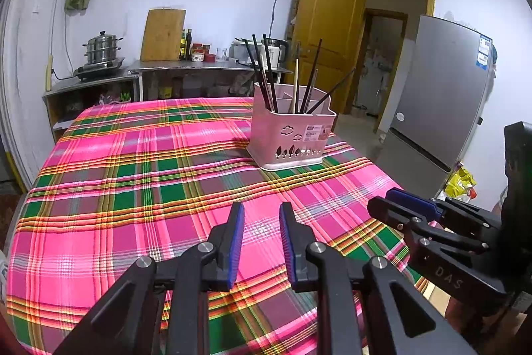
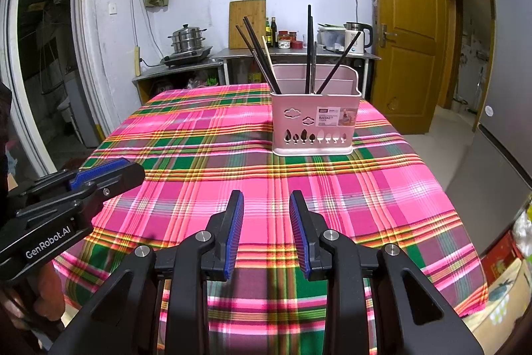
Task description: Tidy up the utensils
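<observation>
Plaid tablecloth point(image 2: 199, 155) bears the chopstick basket point(image 2: 314, 125), seemingly well beyond both empty fingers point(image 2: 234, 222).

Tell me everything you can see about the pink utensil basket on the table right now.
The pink basket looks like moulded plastic, rectangular, with inner dividers, a raised back wall, cloud cut-outs, a row of tree-shaped cut-outs near its base and a printed label on the front. It stands upright on the plaid tablecloth, toward the far right side of the table. Dark chopsticks and a few pale ones lean inside it, ends sticking up above the rim. Neither gripper touches it.
</observation>
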